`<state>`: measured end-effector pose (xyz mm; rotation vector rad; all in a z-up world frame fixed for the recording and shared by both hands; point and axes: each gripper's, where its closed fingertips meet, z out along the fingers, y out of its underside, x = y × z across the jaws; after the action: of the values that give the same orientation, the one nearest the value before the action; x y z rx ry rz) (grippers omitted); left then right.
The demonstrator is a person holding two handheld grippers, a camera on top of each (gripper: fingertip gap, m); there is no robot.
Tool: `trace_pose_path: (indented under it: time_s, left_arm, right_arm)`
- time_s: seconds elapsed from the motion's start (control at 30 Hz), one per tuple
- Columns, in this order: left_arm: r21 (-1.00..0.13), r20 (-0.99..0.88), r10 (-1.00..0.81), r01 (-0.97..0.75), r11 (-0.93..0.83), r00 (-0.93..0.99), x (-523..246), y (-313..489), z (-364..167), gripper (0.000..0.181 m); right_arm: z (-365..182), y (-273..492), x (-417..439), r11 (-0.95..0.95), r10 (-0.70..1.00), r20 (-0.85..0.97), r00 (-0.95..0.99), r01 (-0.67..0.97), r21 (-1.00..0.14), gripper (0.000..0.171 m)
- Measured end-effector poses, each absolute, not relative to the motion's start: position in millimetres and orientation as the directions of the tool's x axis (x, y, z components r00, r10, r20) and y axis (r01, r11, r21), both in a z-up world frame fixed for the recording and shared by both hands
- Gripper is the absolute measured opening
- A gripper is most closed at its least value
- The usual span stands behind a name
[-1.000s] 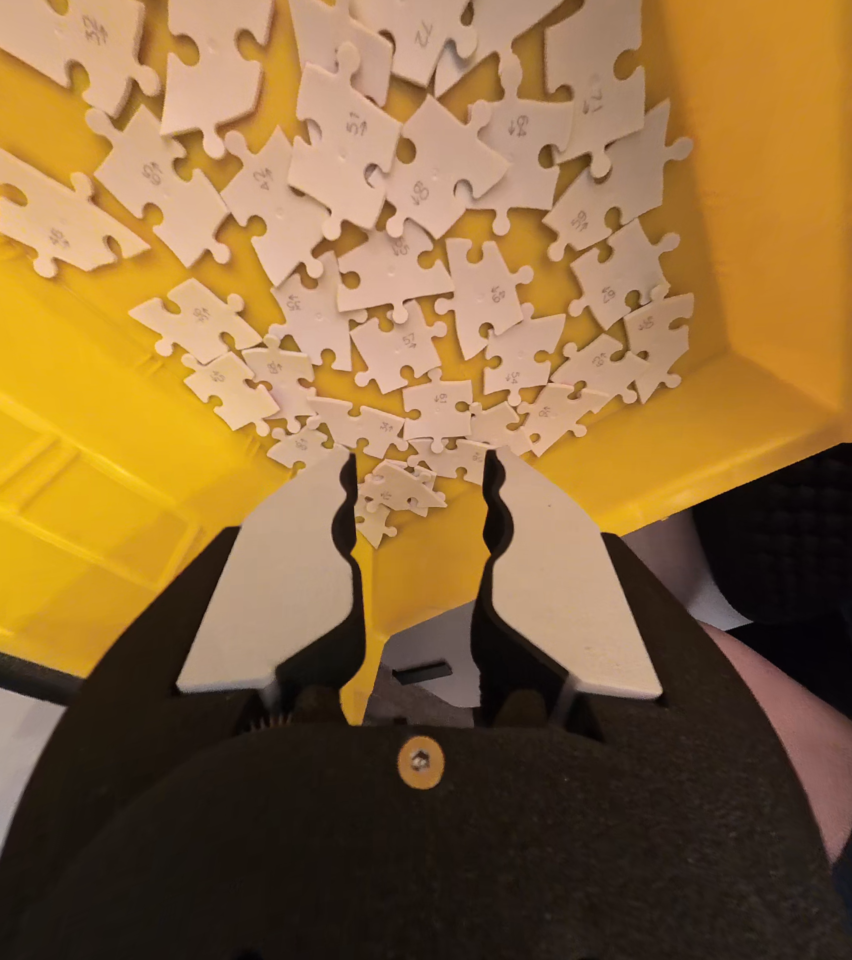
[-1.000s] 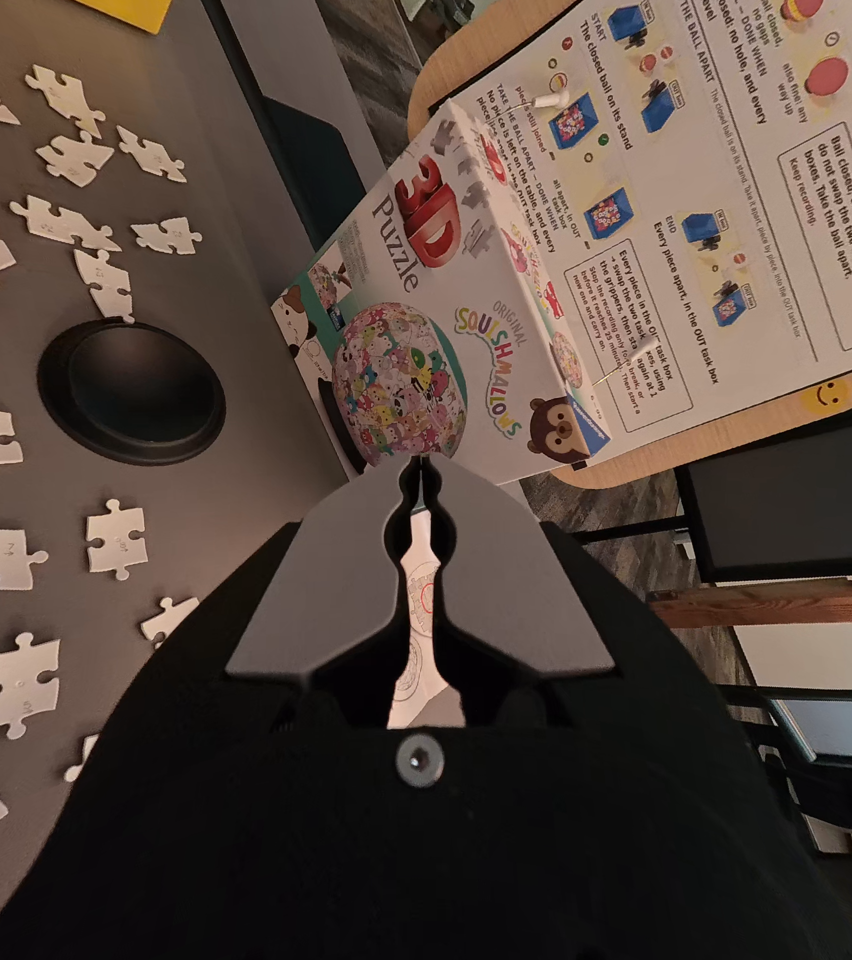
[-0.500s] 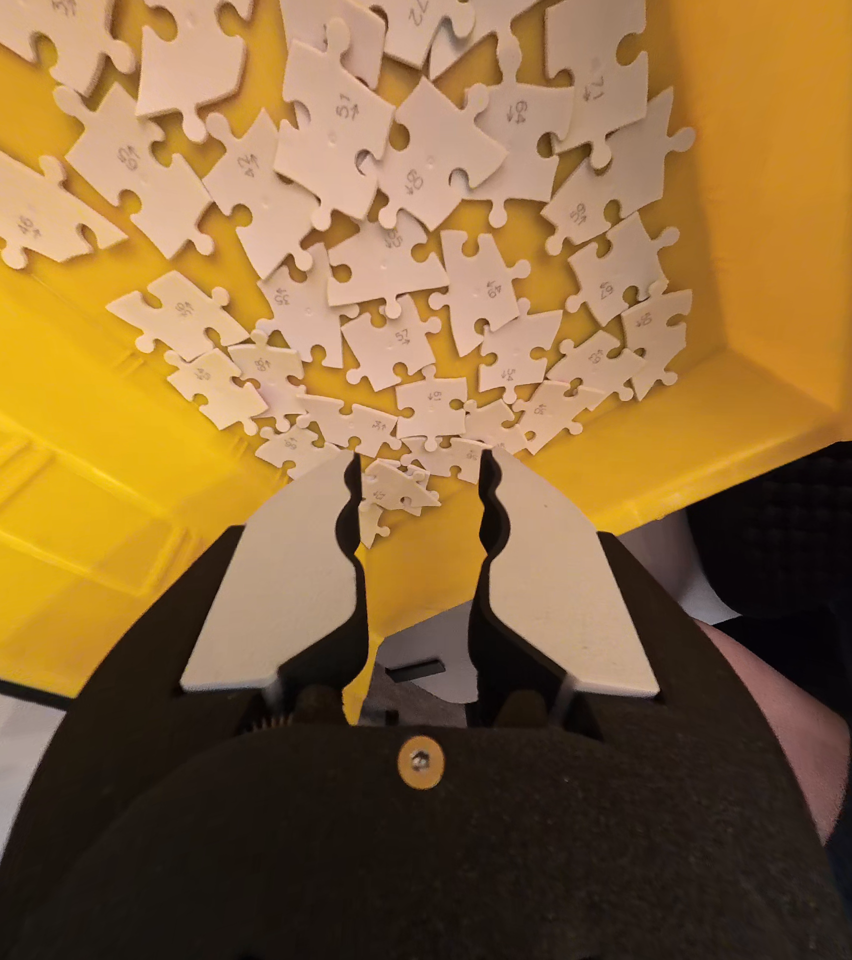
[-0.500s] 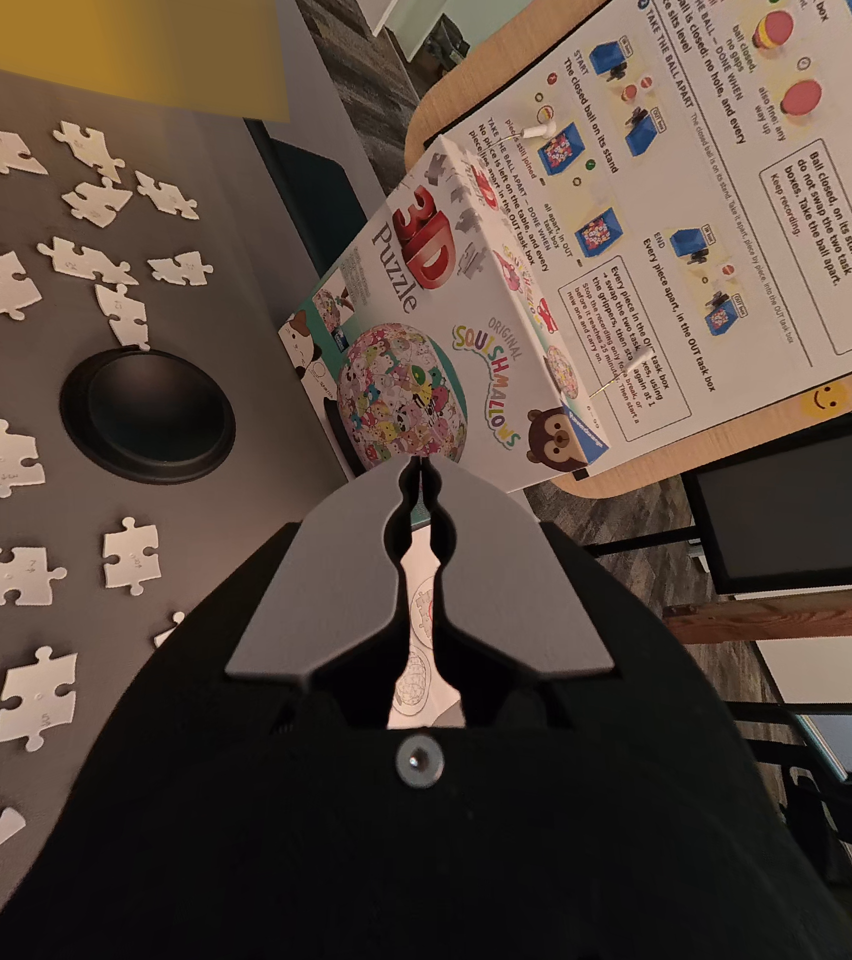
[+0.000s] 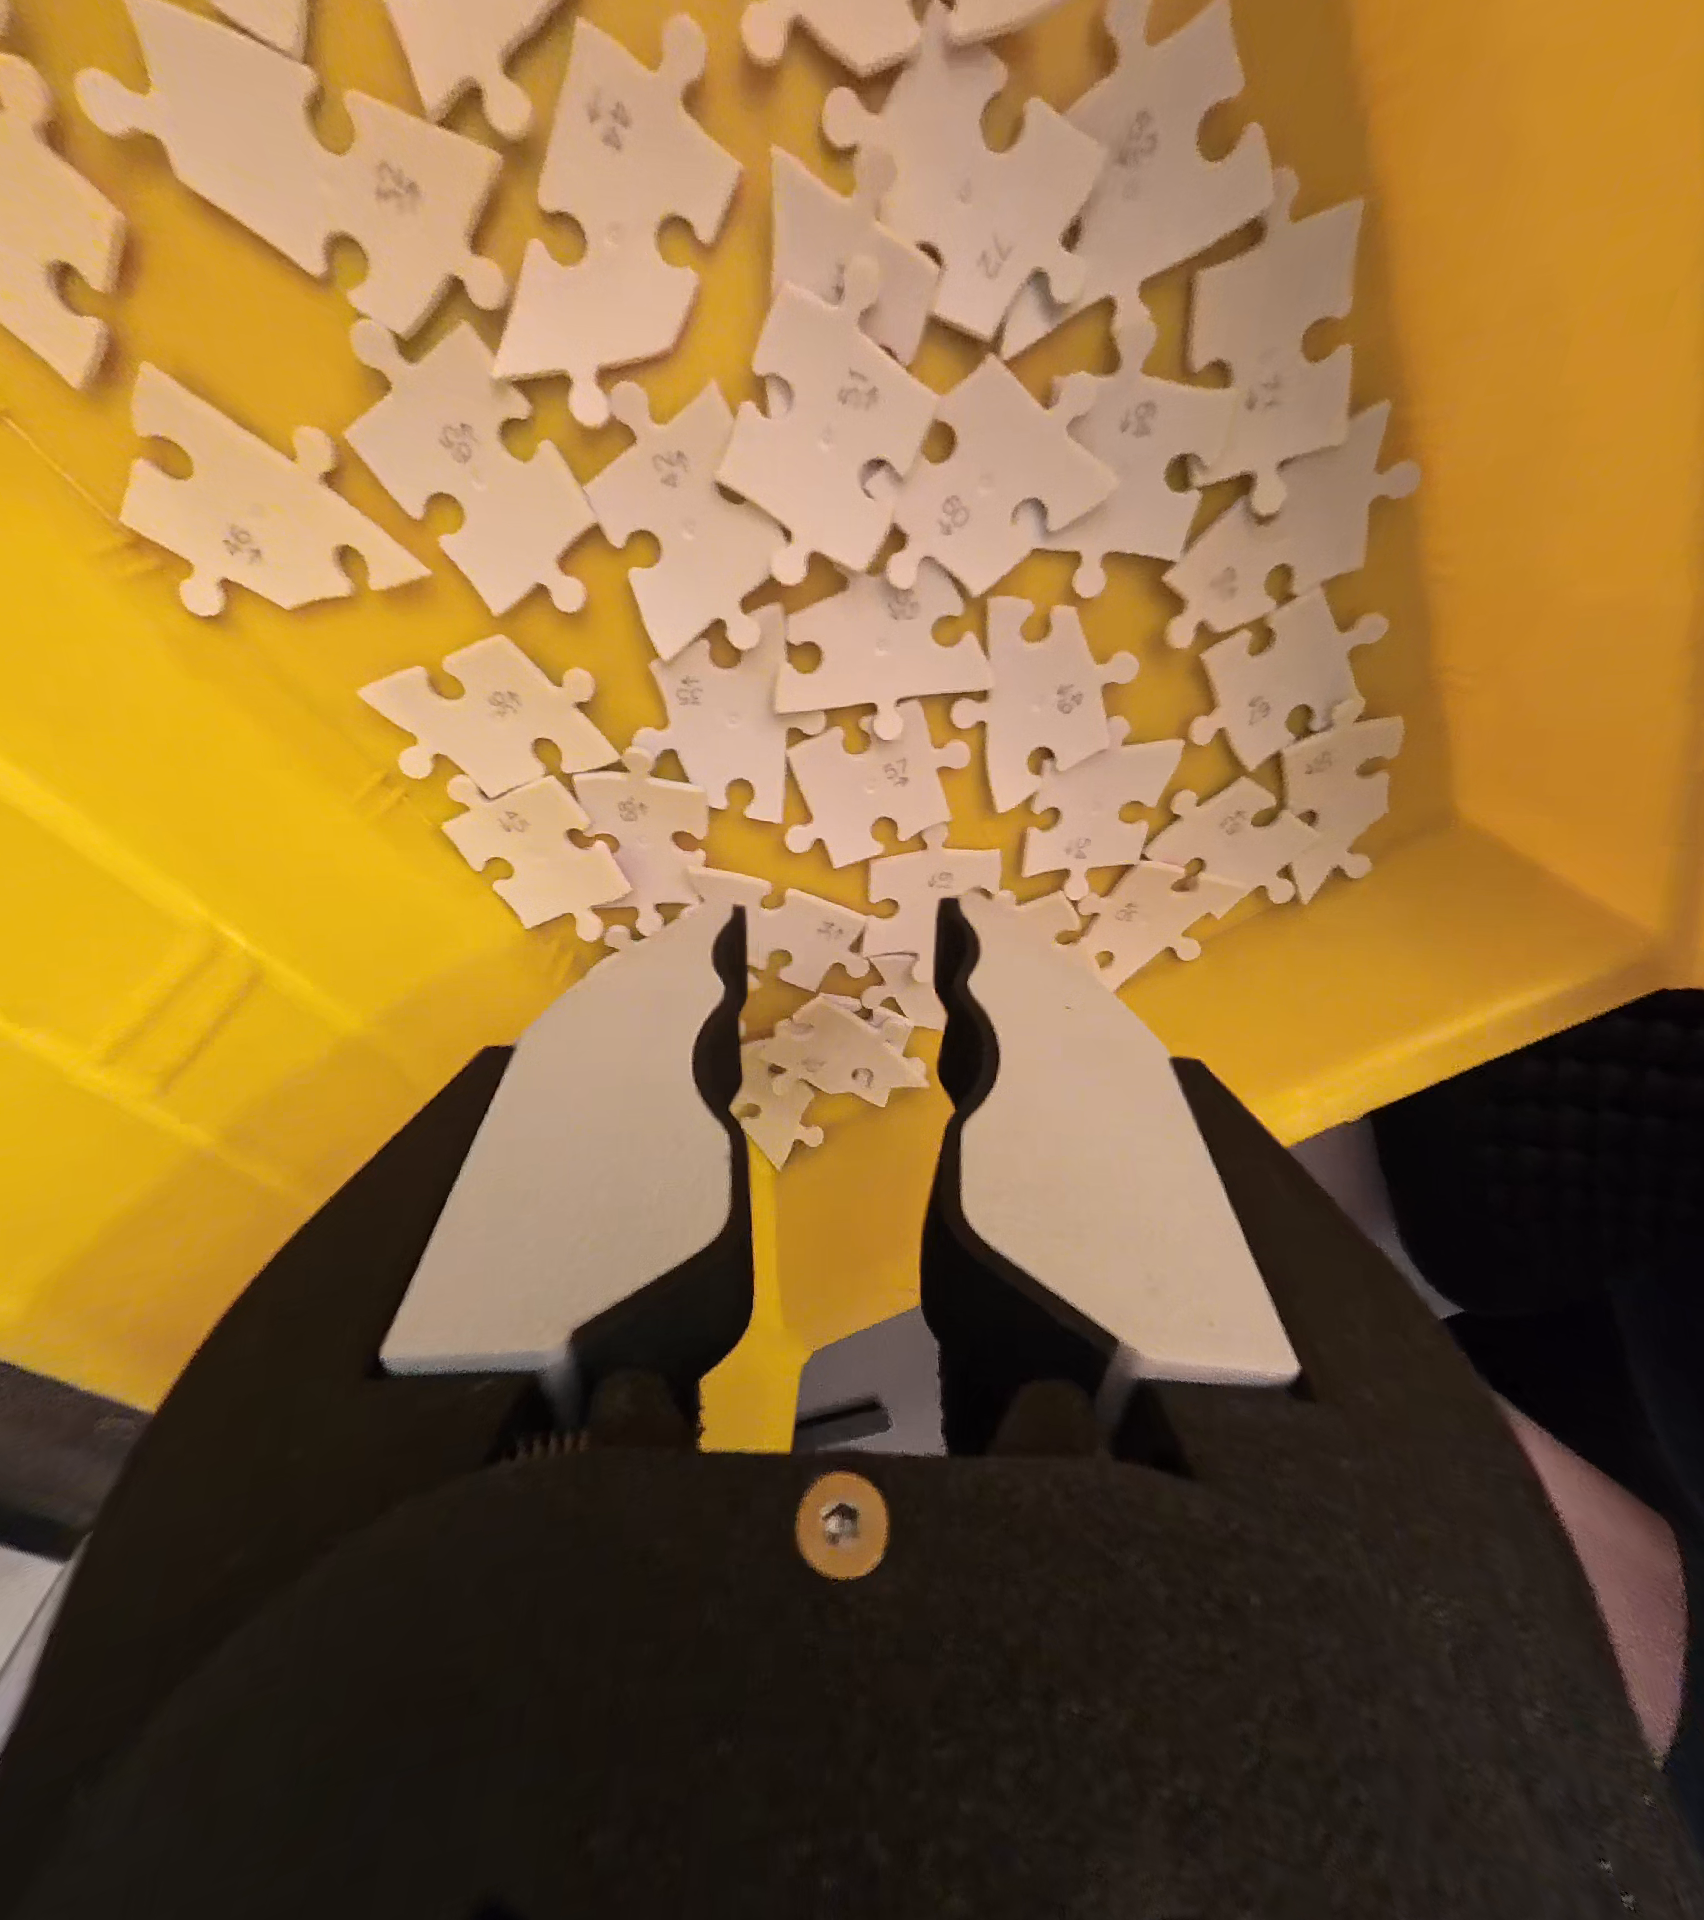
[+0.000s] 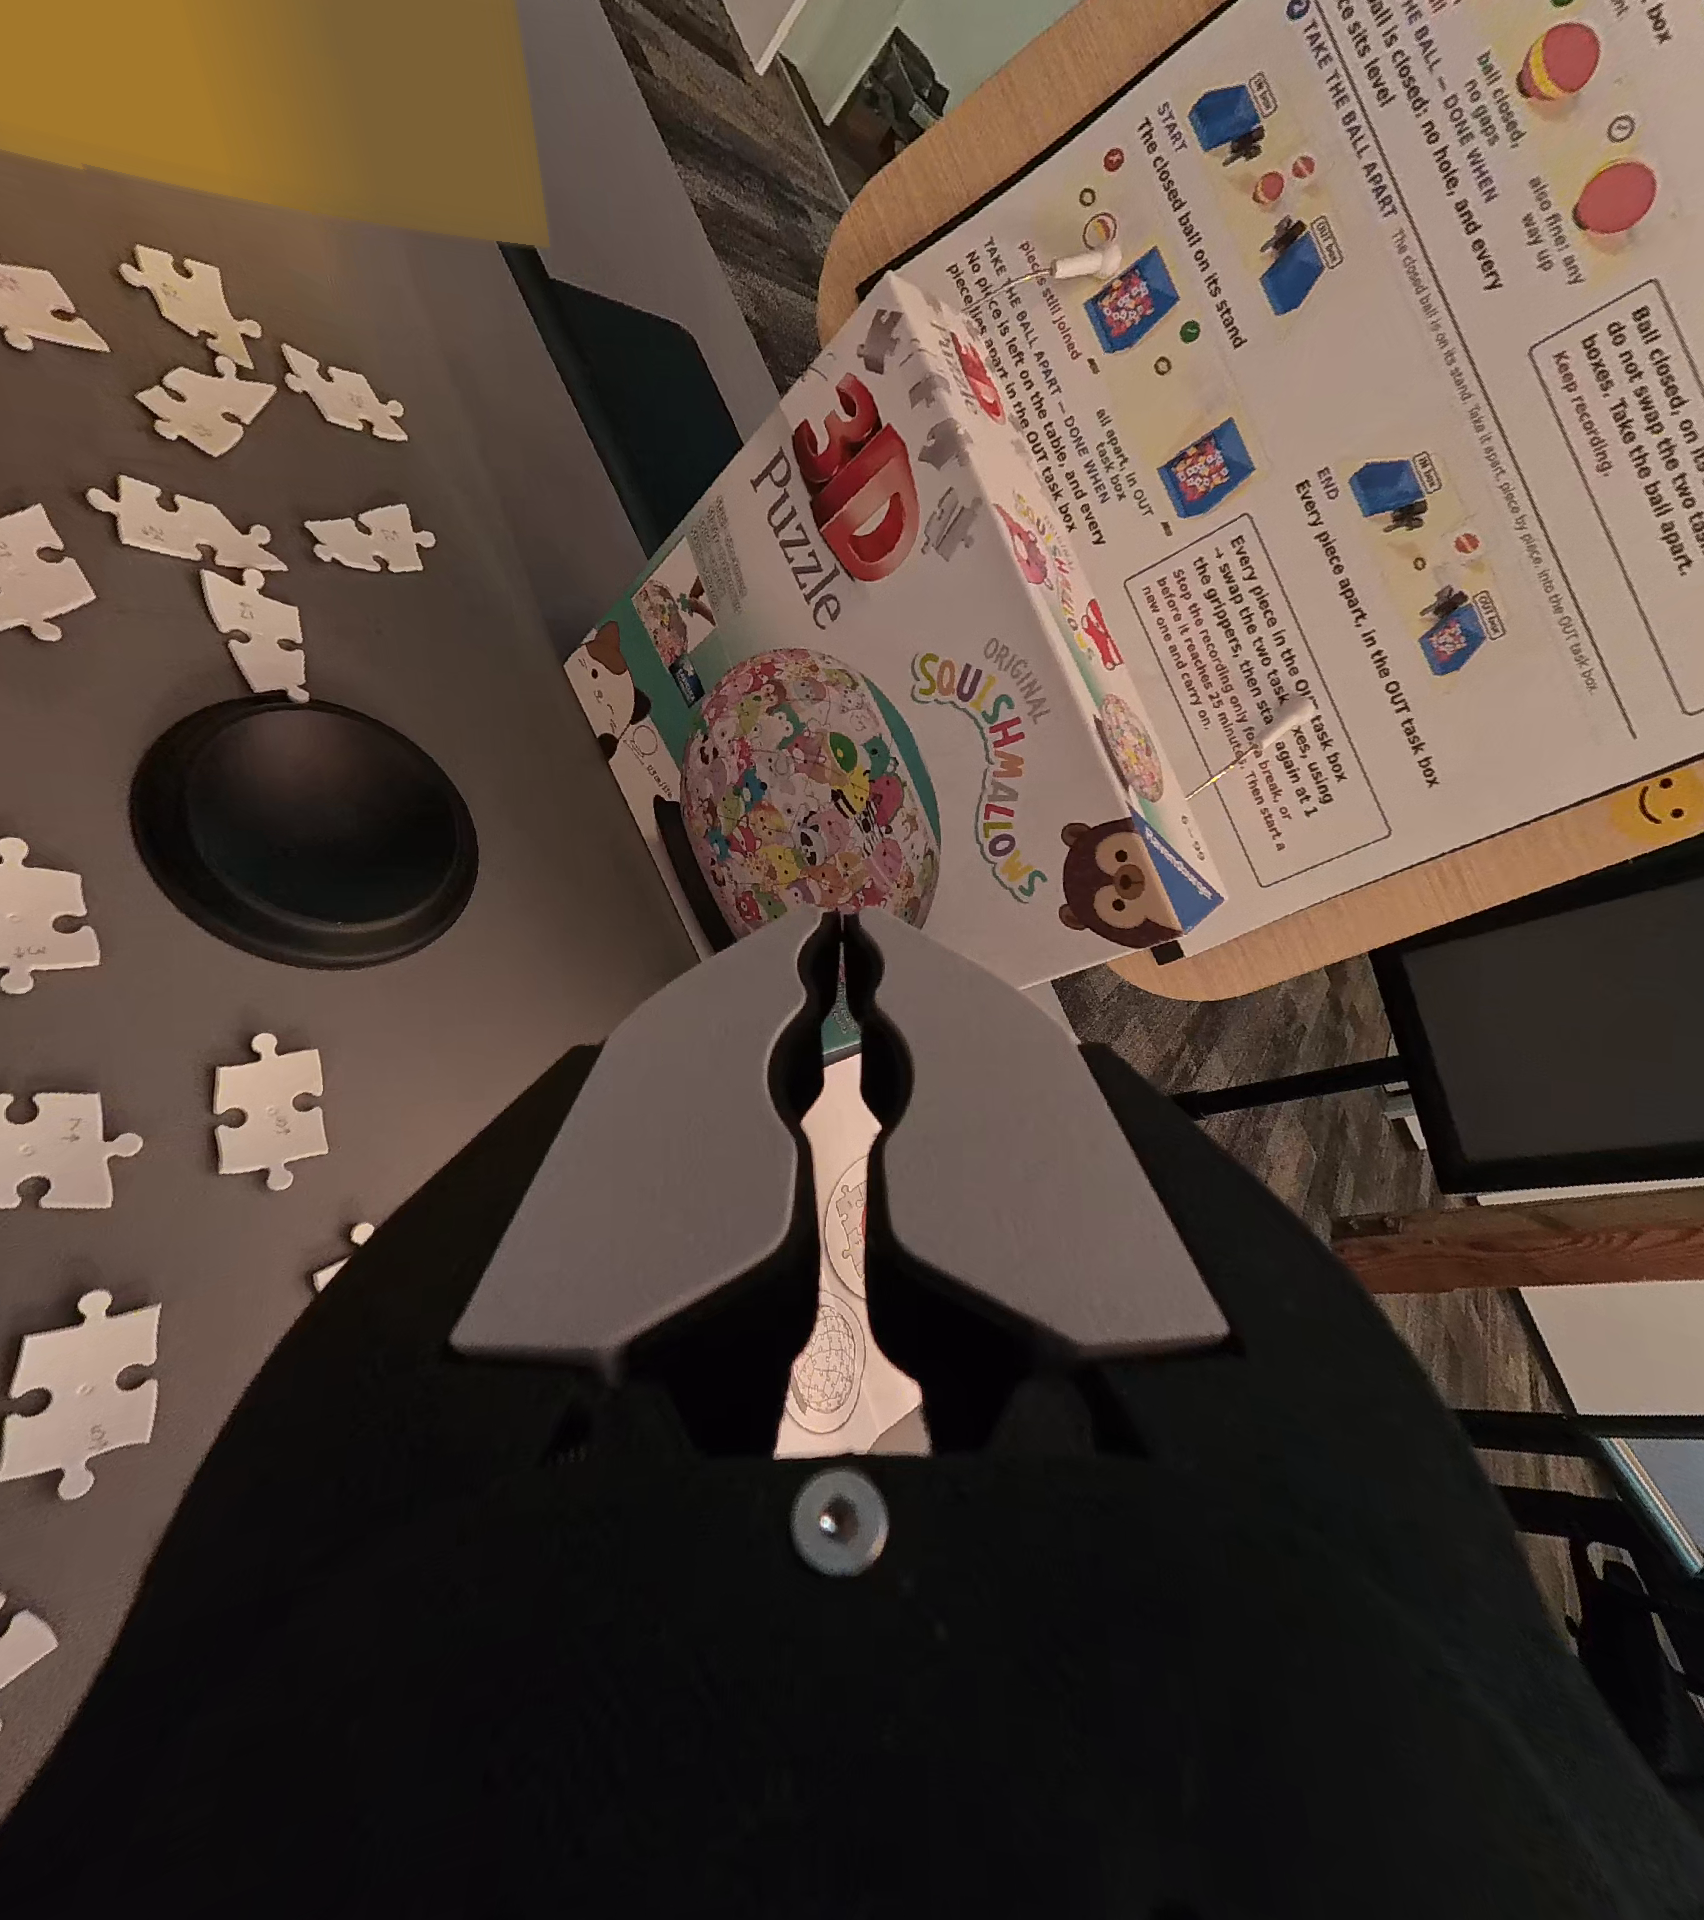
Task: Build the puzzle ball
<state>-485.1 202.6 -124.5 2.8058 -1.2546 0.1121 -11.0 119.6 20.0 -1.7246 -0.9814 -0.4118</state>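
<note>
Right now your left gripper (image 5: 840, 920) is spread wide and holds nothing, its tips over white puzzle pieces (image 5: 858, 665) heaped in the yellow bin (image 5: 152, 935). Your right gripper (image 6: 842, 930) is pinched nearly closed, empty, aimed at the puzzle box (image 6: 931, 644). More loose pieces (image 6: 12, 920) lie spread on the grey table (image 6: 412, 1039) around the black stand (image 6: 308, 831).
</note>
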Motion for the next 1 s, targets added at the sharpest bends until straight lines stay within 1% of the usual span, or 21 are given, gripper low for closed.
trace_pose_path:
  time_s: [0.1,0.27,0.5,0.57,0.73,0.9,1.0]
  left_arm:
    - [0.004,0.122,-0.723,-0.728,-0.685,0.68,-482.7,205.4,-123.5,0.034]
    - [0.086,0.149,-0.733,-0.747,-0.659,0.664,-487.6,193.8,-133.9,0.034]
    - [0.136,0.179,-0.735,-0.756,-0.64,0.654,-489.0,185.8,-139.7,0.034]
    - [0.142,0.171,-0.744,-0.763,-0.631,0.646,-490.6,184.9,-139.8,0.034]
    - [0.108,0.144,-0.737,-0.751,-0.651,0.66,-489.8,190.8,-133.5,0.033]
    - [0.148,0.108,-0.737,-0.744,-0.652,0.667,-497.3,187.4,-133.8,0.033]
    - [0.185,0.076,-0.703,-0.702,-0.687,0.708,-505.2,185.9,-133.6,0.032]
  right_arm:
    - [20.8,119.2,-11.1,-0.101,0.41,0.685,0.603,0.776,-0.623,0.001]
    - [17.8,120.1,-11.4,-0.105,0.417,0.682,0.601,0.777,-0.62,0.002]
    - [14.2,121.2,-11.2,-0.113,0.424,0.684,0.594,0.784,-0.61,0.002]
    - [14.3,121.1,-10.9,-0.115,0.424,0.684,0.594,0.784,-0.61,0.001]
    - [15.4,120.8,-11.2,-0.111,0.422,0.686,0.593,0.784,-0.61,0.002]
    - [12.3,121.8,-11.0,-0.118,0.426,0.686,0.589,0.788,-0.604,0.002]
    - [9.2,122.3,-11.0,-0.125,0.435,0.684,0.586,0.791,-0.599,0.002]
